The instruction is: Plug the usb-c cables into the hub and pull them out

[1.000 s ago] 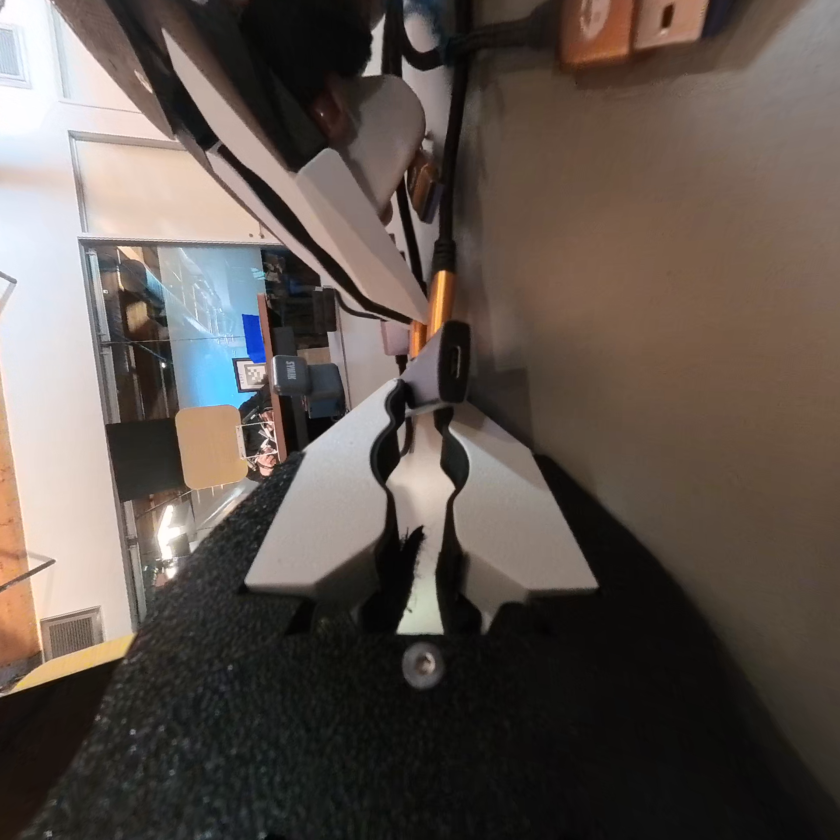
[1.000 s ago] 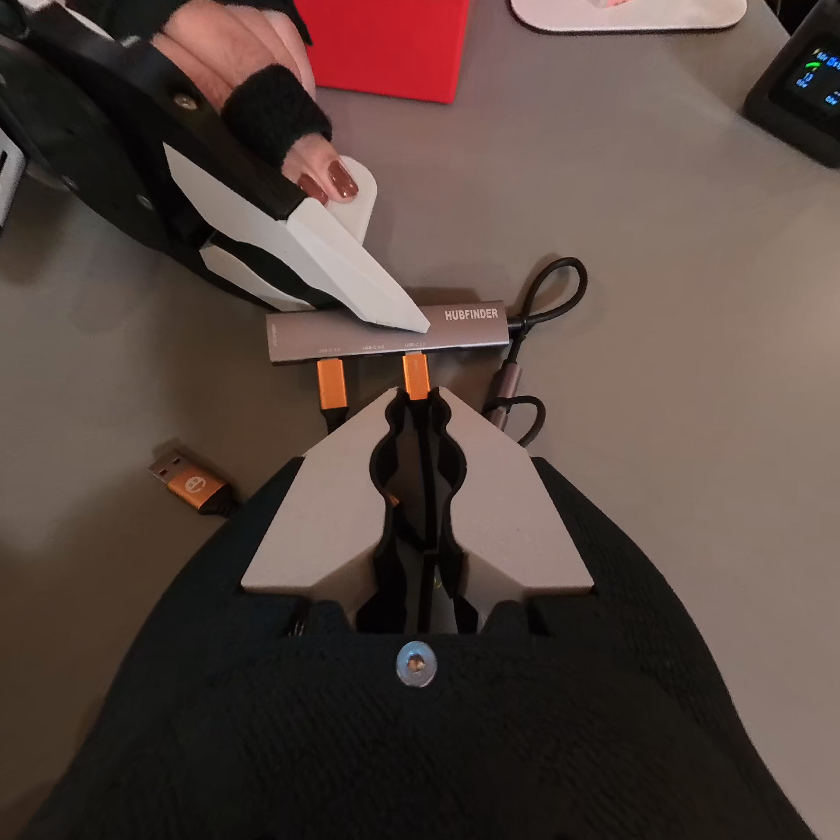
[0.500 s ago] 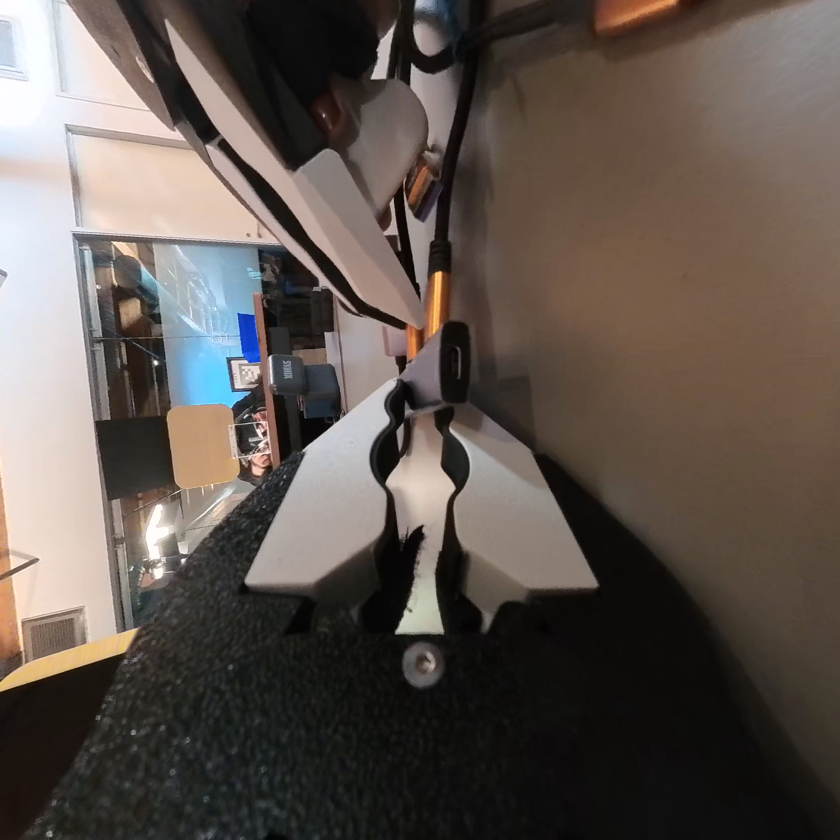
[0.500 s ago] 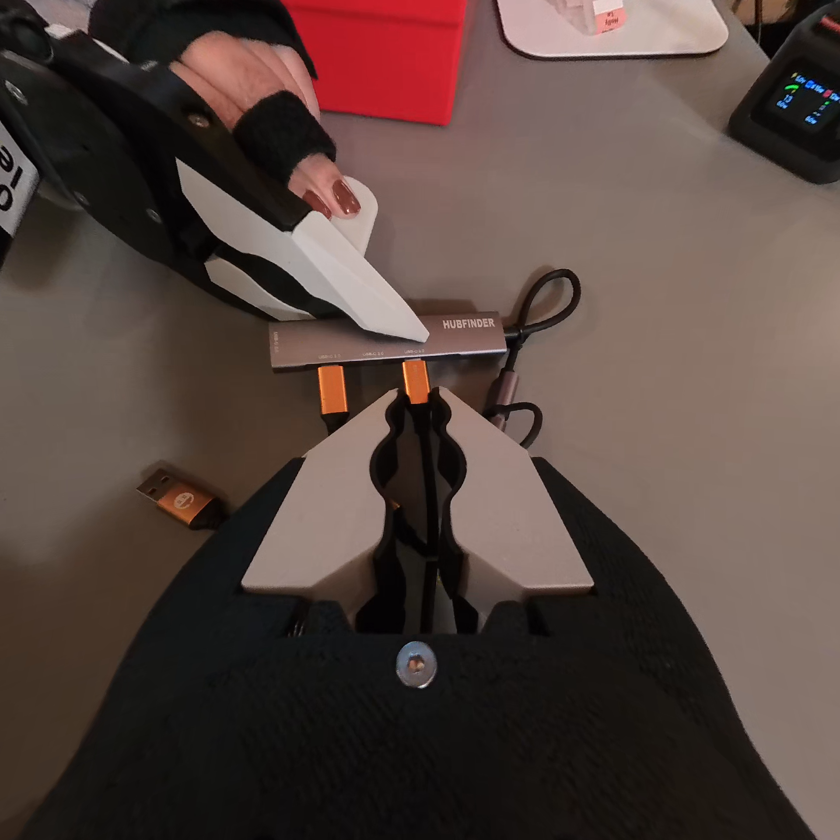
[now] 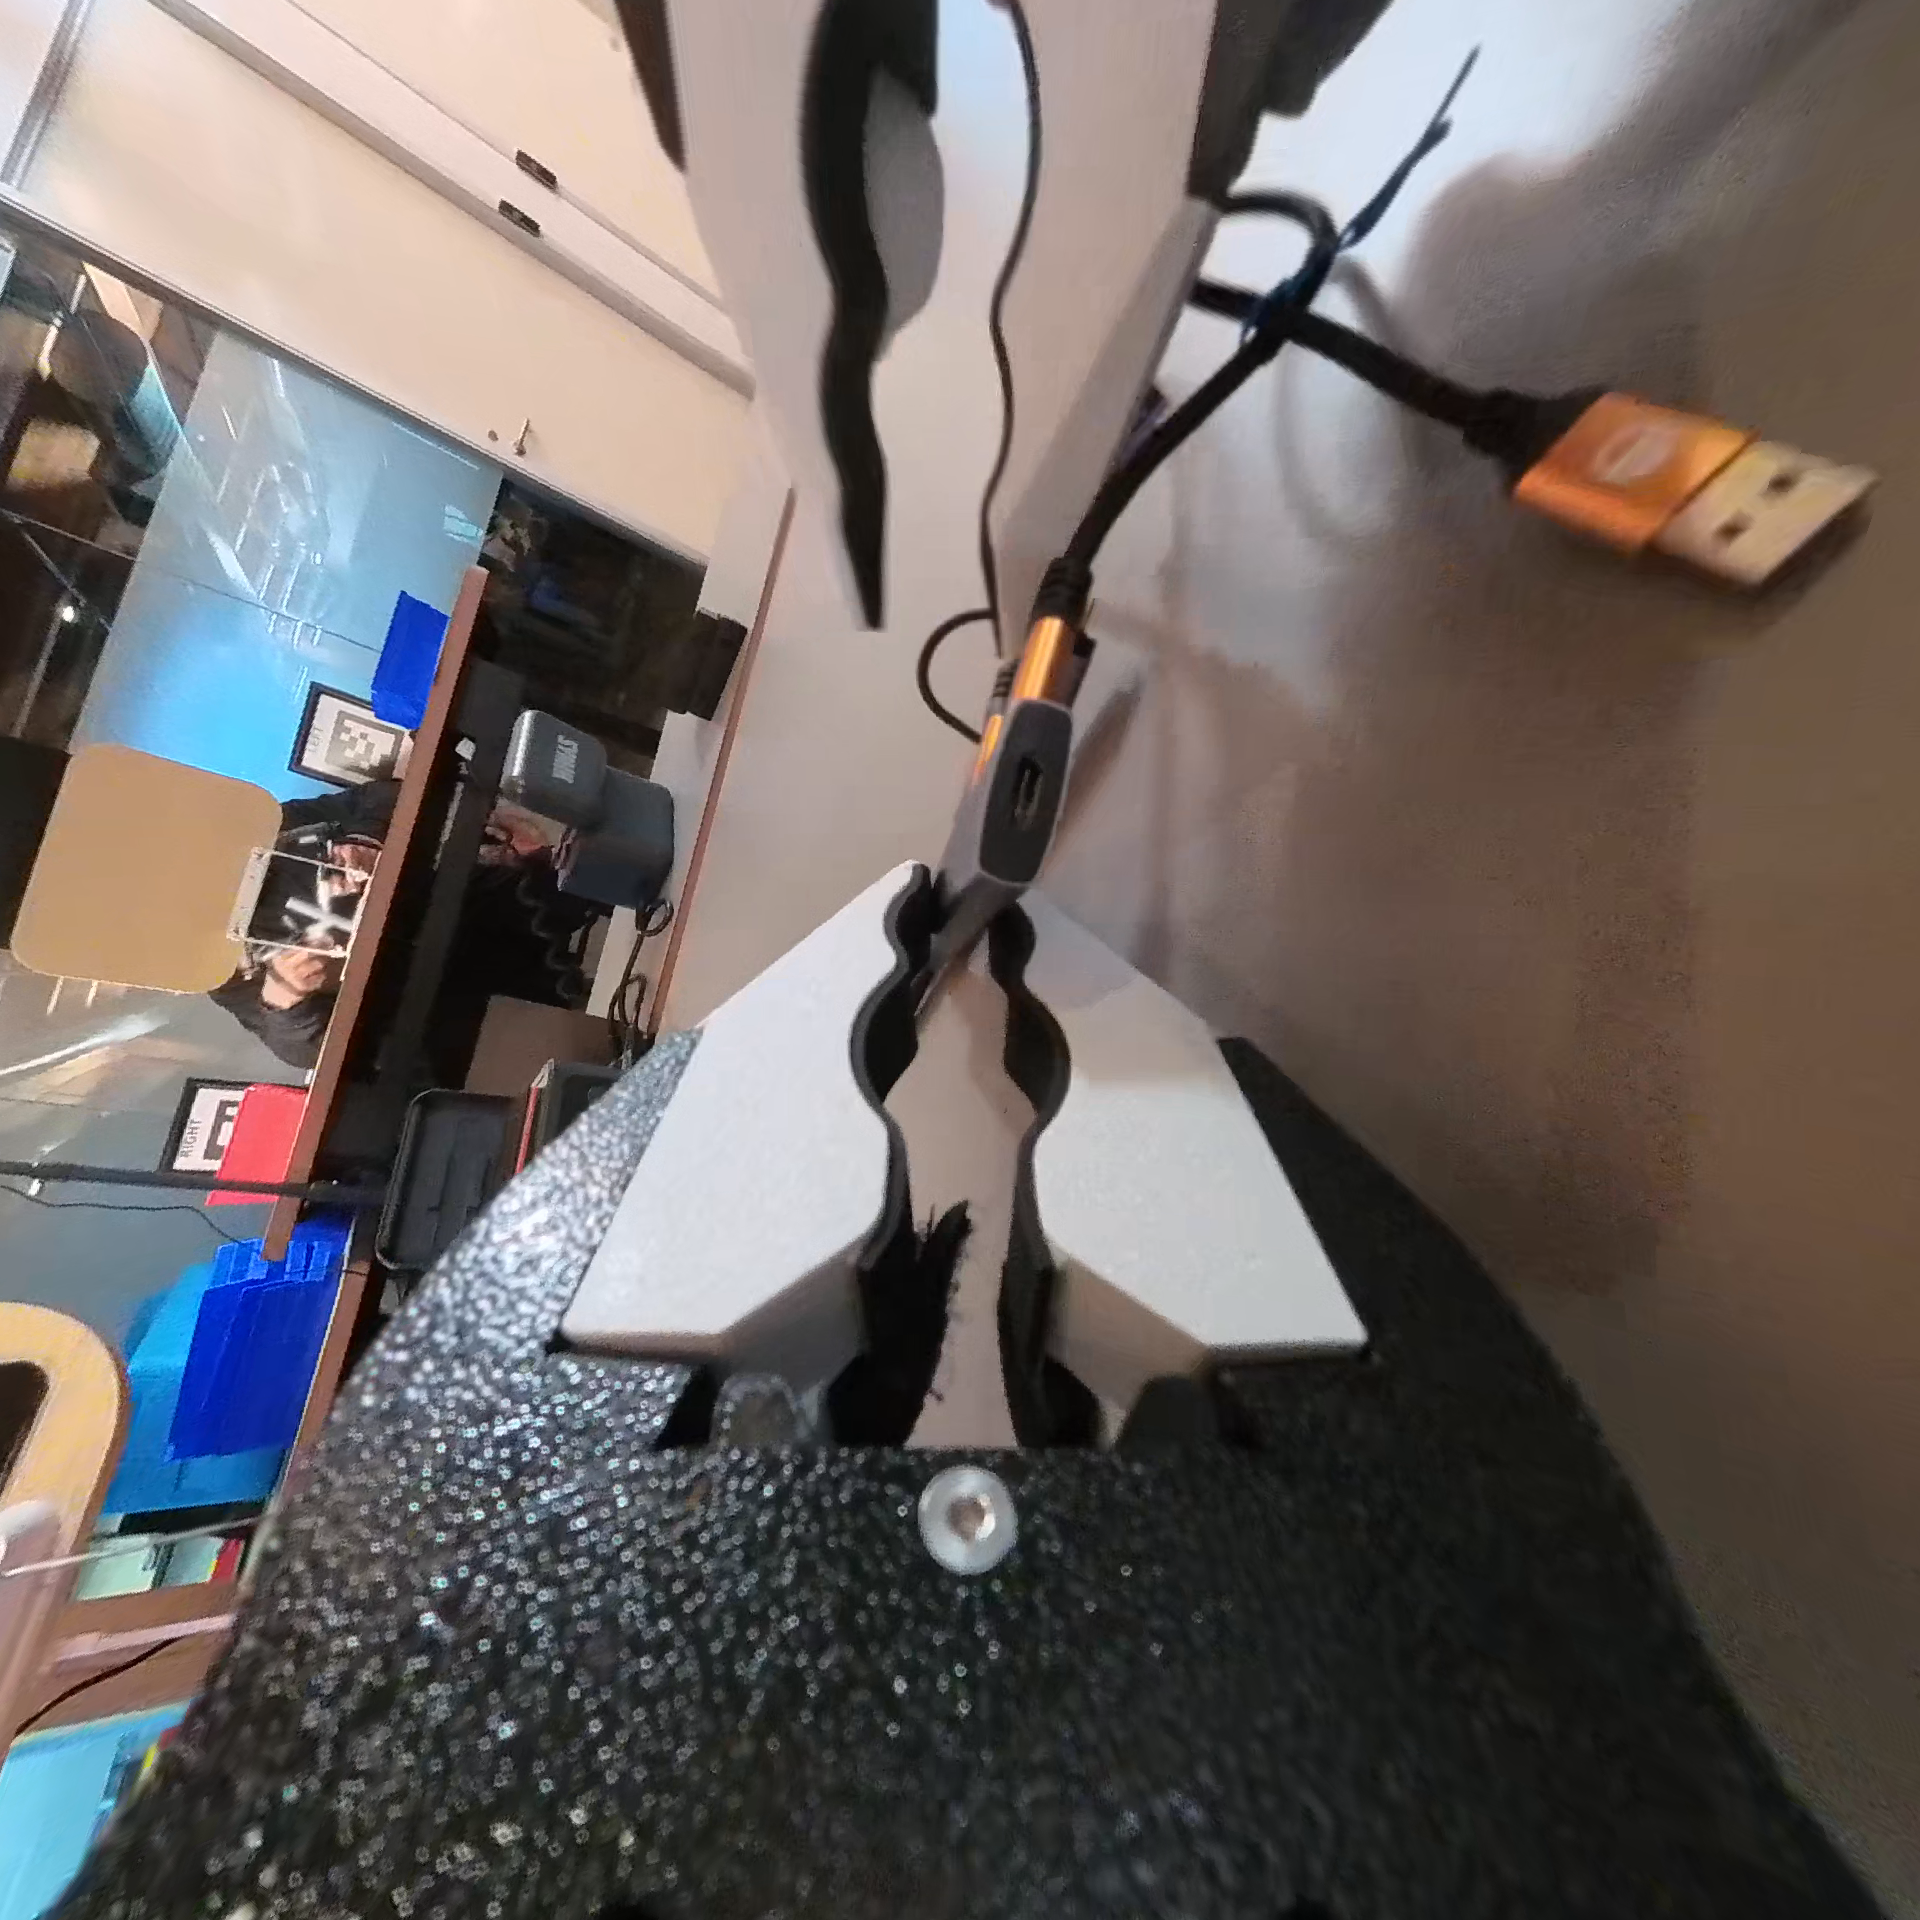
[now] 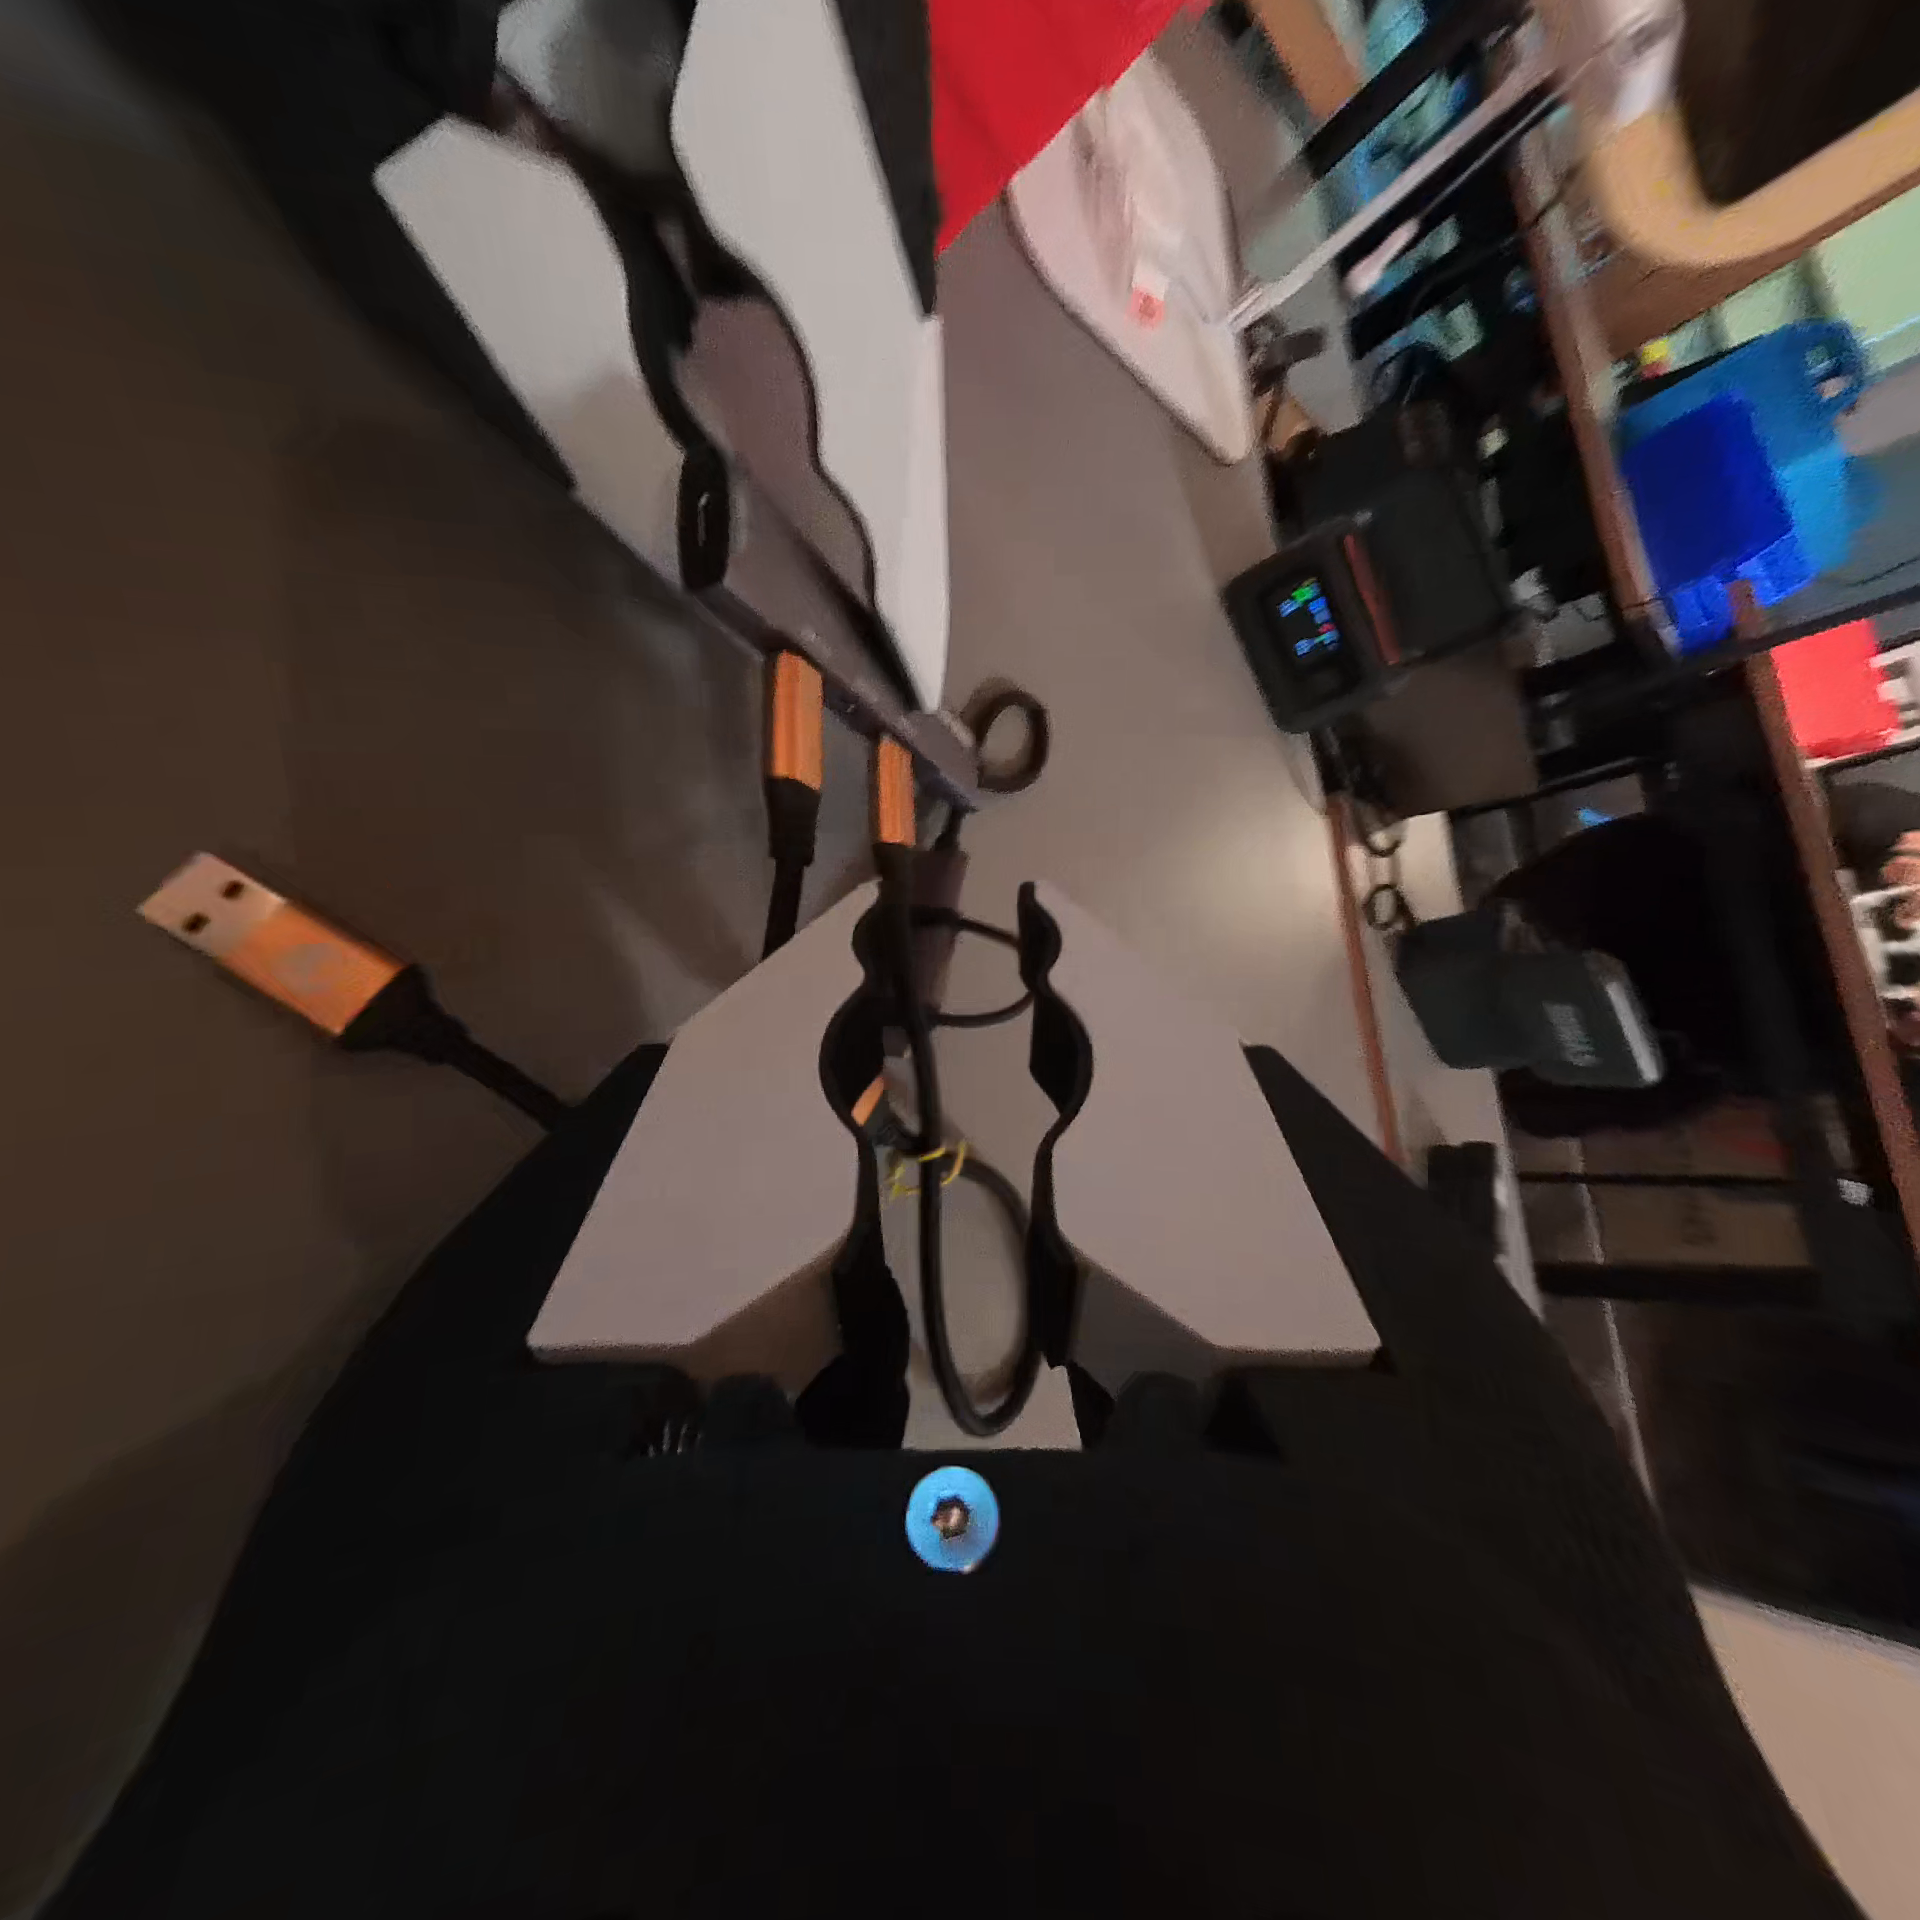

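My left gripper (image 5: 971, 894) is shut on one end of the grey hub (image 5: 1023, 805), which I see end-on. In the right wrist view the hub (image 6: 831, 665) runs as a slanted bar between the left gripper's white fingers (image 6: 831, 312). Two orange usb-c plugs sit in its side, one (image 6: 795, 717) to the left and one (image 6: 894, 779) just ahead of my right gripper (image 6: 961, 899). That gripper is slightly open, and the black cable (image 6: 920, 1039) of the nearer plug runs between its fingers. The picture is blurred.
An orange USB-A plug (image 6: 270, 945) lies loose on the grey table (image 5: 1558, 1039), also in the left wrist view (image 5: 1683, 499). A red box (image 6: 1039, 94), a white pad (image 6: 1143, 312) and a black device with a lit screen (image 6: 1340, 613) stand farther back. The tips of both grippers are at nearly the same place.
Both grippers have rolled sharply, so both views are tilted and blurred. My right gripper's fingers have spread a little around the cable. Both plugs are still in the hub.
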The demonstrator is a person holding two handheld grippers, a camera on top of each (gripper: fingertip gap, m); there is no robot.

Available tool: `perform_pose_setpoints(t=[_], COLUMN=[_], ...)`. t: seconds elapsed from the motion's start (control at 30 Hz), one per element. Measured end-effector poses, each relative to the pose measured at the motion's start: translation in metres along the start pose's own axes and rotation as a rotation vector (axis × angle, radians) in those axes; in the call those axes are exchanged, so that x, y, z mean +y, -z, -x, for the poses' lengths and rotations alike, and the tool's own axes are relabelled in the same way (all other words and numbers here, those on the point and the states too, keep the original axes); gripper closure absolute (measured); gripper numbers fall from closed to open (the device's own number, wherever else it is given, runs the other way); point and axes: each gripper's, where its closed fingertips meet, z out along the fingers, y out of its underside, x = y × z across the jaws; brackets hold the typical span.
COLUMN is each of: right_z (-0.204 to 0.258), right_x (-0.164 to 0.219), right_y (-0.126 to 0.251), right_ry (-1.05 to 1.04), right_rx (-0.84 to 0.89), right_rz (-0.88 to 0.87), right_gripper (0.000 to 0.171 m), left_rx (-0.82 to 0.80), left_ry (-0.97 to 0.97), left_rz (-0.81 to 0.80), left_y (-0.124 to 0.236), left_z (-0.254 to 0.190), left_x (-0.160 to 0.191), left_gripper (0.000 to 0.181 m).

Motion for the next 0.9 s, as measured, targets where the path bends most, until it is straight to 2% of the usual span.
perform_pose_setpoints(t=[0.2,0.37,0.53,0.67,0.8,0.9], right_z=[0.013,0.013,0.024,0.025,0.015,0.011], right_x=[0.007,0.008,0.016,0.018,0.015,0.013], right_y=[-0.010,-0.014,-0.022,-0.025,-0.022,-0.020], right_ry=[0.084,0.205,0.056,-0.006,-0.111,-0.097], right_rx=[-0.032,0.017,-0.074,-0.078,-0.061,-0.041], right_rz=[0.054,0.112,0.121,0.114,0.055,0.025], right_gripper=[0.162,0.161,0.168,0.167,0.158,0.155], left_rx=[0.017,0.010,0.010,-0.004,-0.021,-0.008], left_ry=[0.003,-0.014,-0.083,-0.161,-0.154,-0.083], left_rz=[-0.009,0.003,0.015,0.035,0.029,0.001], left_y=[0.000,-0.001,-0.003,-0.004,-0.003,-0.002], left_z=[-0.001,0.000,-0.003,-0.005,-0.001,0.002], left_x=[0.001,0.005,0.006,0.008,0.008,0.007], left_gripper=[0.171,0.170,0.170,0.170,0.171,0.171])
